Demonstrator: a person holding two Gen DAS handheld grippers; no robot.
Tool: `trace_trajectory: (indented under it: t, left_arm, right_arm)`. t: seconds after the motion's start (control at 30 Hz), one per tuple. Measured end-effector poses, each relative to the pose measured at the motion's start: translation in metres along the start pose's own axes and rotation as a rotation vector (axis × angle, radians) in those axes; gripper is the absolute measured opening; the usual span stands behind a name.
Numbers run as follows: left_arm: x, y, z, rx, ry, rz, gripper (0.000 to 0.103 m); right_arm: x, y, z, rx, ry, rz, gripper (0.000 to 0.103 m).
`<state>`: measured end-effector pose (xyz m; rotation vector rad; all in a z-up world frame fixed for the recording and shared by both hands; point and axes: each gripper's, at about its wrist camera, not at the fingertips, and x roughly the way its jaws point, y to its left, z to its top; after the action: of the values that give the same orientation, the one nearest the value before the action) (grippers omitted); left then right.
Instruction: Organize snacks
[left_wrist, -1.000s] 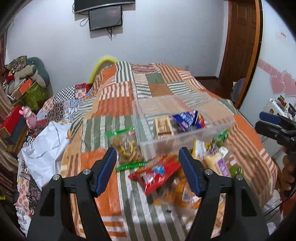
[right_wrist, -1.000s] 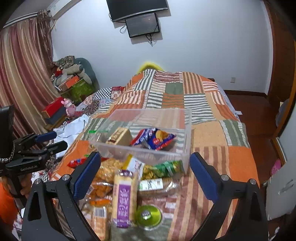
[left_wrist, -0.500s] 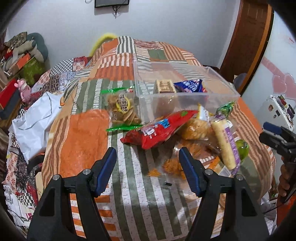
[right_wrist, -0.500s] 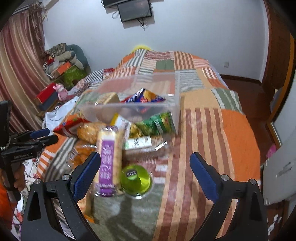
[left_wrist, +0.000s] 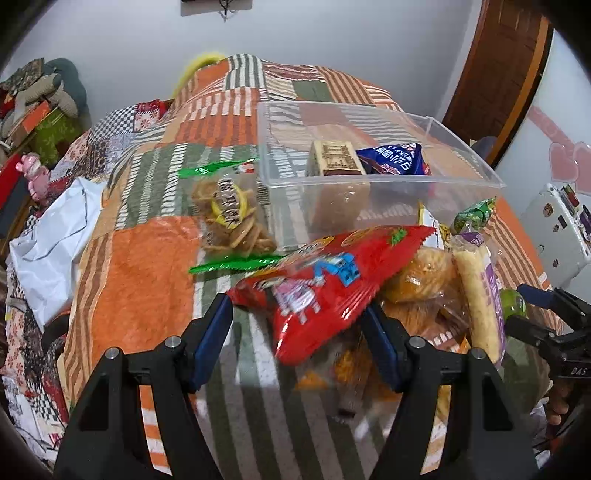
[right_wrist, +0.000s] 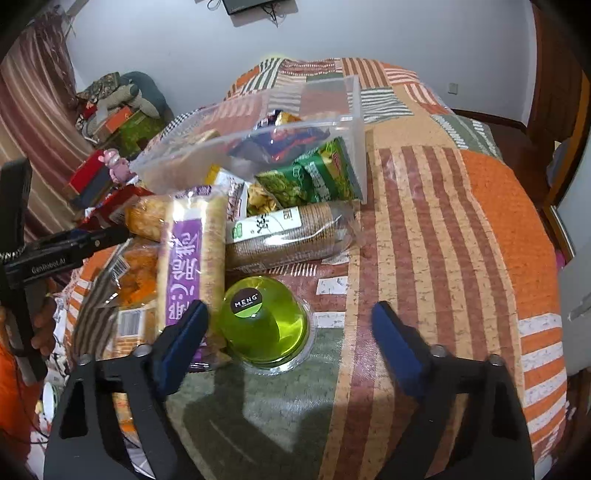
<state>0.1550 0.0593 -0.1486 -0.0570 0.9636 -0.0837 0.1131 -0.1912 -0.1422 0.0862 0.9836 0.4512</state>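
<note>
A clear plastic bin (left_wrist: 373, 179) stands on the bed and holds a brown biscuit box (left_wrist: 334, 158) and a blue bag (left_wrist: 395, 158). Loose snacks lie in front of it. My left gripper (left_wrist: 297, 343) is open, low over a red snack bag (left_wrist: 325, 291) whose near end lies between the fingertips. The pads do not press on it. My right gripper (right_wrist: 290, 336) is closing around a green jelly cup (right_wrist: 264, 321). The cup sits close to the left finger (right_wrist: 184, 336) and clear of the right one. A purple-labelled long pack (right_wrist: 192, 258) lies beside the cup.
A sleeve of round crackers (right_wrist: 288, 236), a green pack (right_wrist: 314, 177) and orange snack bags crowd the bin's front. A clear bag of chips (left_wrist: 232, 225) lies left of the bin (right_wrist: 240, 136). The patchwork quilt (right_wrist: 461, 240) stretches to the right. A white sheet (left_wrist: 51, 240) hangs at the bed's left edge.
Both grippers have come down and tilted toward the snack pile. The red bag now lies between the left fingers. The right jaws have narrowed around the green cup.
</note>
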Motion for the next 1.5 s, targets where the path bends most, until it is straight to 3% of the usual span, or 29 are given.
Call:
trace_trajectory:
  t: [0.07,0.3,0.5,0.63,0.97,1.1,1.23,1.3,1.37,1.43,1.5]
  left_arm:
    - [0.005,-0.003,0.002,0.005,-0.002,0.006,0.069]
    - [0.017,0.000,0.014,-0.028,-0.031,0.016,0.070]
    - [0.018,0.001,0.016,-0.034,-0.077,0.025,0.069]
    - [0.011,0.003,0.015,-0.052,-0.101,-0.004,0.058]
    - [-0.011,-0.001,0.006,-0.044,-0.121,-0.039,0.018]
    - [-0.012,0.003,-0.003,-0.056,-0.102,-0.026,0.016]
    - [-0.010,0.006,-0.011,-0.043,-0.071,-0.037,0.018]
    - [-0.009,0.007,-0.011,-0.028,-0.065,-0.040,0.032]
    - [-0.007,0.008,-0.008,-0.021,-0.085,-0.015,0.064]
    - [-0.006,0.010,-0.003,-0.014,-0.119,0.005,0.069]
    - [-0.002,0.010,0.004,0.010,-0.123,-0.022,0.069]
  right_arm:
    - [-0.002,-0.002,0.001,0.006,-0.009,0.000,0.079]
    - [-0.003,-0.016,0.001,0.031,-0.006,-0.028,0.054]
    - [-0.006,-0.016,-0.004,0.025,-0.016,-0.040,0.052]
    - [-0.006,-0.015,-0.005,0.032,-0.025,-0.015,0.051]
    - [-0.006,-0.018,-0.001,0.046,-0.023,0.007,0.051]
    - [-0.007,-0.021,-0.001,0.048,-0.018,0.015,0.051]
    - [-0.007,-0.022,0.001,0.048,-0.013,0.020,0.052]
    - [-0.006,-0.021,0.001,0.045,-0.012,0.019,0.052]
    - [-0.006,-0.020,0.002,0.046,-0.012,0.019,0.053]
    - [-0.006,-0.019,0.002,0.042,-0.012,0.017,0.053]
    - [-0.005,-0.018,0.002,0.042,-0.010,0.019,0.053]
